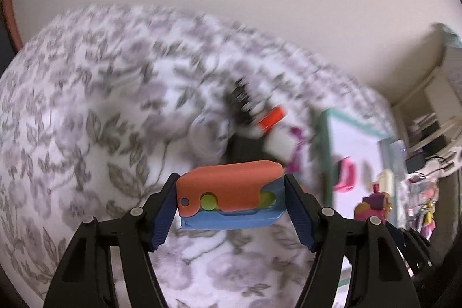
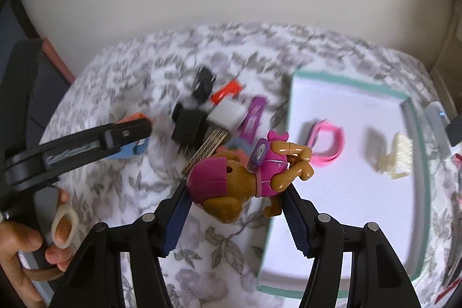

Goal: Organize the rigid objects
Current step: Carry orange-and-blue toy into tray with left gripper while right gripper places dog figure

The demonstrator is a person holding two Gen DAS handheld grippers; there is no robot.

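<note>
Left tongs (image 1: 231, 192) gripping orange-blue block (image 1: 231, 192), right tongs (image 2: 235, 192) gripping toy dog (image 2: 242, 184)

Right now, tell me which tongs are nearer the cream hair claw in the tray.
Right. The right tongs hold the dog figure at the tray's edge; the left tongs are far across the pile from the claw.

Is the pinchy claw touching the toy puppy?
Touching: the right wrist view shows the right gripper fingers pressed against both sides of the toy puppy.
</note>
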